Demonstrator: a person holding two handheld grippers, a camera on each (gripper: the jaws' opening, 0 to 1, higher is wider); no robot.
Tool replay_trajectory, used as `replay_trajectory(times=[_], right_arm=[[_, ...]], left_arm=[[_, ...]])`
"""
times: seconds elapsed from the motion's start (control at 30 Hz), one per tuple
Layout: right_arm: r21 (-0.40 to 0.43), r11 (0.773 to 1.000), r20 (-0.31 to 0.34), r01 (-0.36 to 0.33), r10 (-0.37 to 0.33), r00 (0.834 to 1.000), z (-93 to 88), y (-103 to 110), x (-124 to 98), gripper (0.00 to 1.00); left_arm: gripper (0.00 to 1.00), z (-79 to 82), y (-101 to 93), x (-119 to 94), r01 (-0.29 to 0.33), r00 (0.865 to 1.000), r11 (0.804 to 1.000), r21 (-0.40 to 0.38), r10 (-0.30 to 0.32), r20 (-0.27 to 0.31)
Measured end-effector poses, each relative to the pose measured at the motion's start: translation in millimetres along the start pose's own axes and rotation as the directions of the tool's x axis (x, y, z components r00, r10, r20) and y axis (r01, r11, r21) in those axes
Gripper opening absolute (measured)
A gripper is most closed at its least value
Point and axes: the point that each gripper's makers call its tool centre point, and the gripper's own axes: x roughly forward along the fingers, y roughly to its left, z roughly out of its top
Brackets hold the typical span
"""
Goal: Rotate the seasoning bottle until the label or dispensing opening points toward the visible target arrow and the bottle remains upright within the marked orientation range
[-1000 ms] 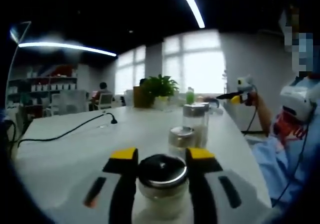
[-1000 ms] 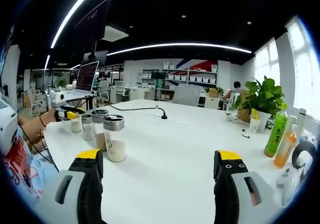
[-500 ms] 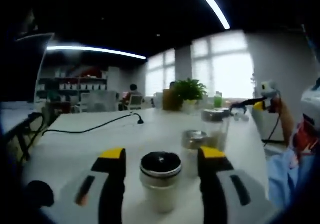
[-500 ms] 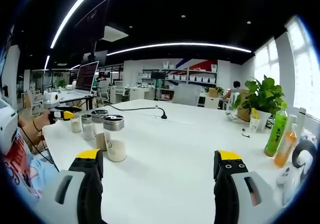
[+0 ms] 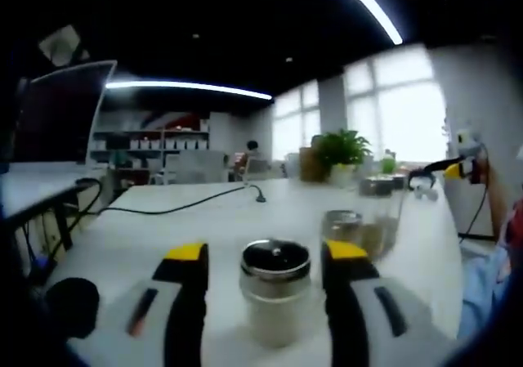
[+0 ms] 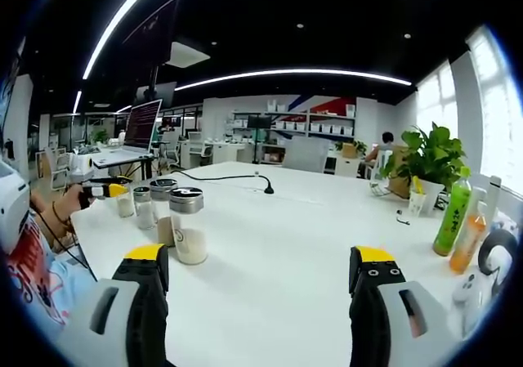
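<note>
While the left gripper (image 5: 265,261) keeps its fingers spread on either side of the seasoning bottle (image 5: 274,292), not touching it, the bottle stands upright on the white surface (image 5: 147,236), holding pale powder under a dark metal-rimmed cap. Two more jars (image 5: 359,228) stand just beyond. Right gripper (image 6: 261,273) fingers spread wide, nothing between; green drink bottle (image 6: 452,217) far right.

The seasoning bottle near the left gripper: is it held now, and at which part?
No, it is not held. The seasoning bottle stands upright between the open jaws of the left gripper, with gaps on both sides. The right gripper is open and holds nothing.
</note>
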Motion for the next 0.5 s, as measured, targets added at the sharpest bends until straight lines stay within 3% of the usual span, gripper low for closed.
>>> replay_trajectory(times=[0.1,0.37,0.5], right_arm=[[-0.001,1.000,0.000,0.002,-0.002,1.000,0.0,0.1,-0.4,0.95],[-0.002,1.000,0.000,0.003,-0.003,1.000,-0.1,-0.3,-1.0,0.95],[-0.003,1.000,0.001,0.002,-0.002,1.000,0.4,0.1,-1.0,0.95]], left_arm=[[0.56,1.8,3.6,0.8,-0.047,0.999,0.998,0.036,0.046,0.019],[0.36,3.9,0.6,2.2,-0.077,0.996,0.995,0.062,0.074,0.043],[0.36,5.9,1.4,0.7,-0.094,0.994,0.994,0.052,0.091,0.053]])
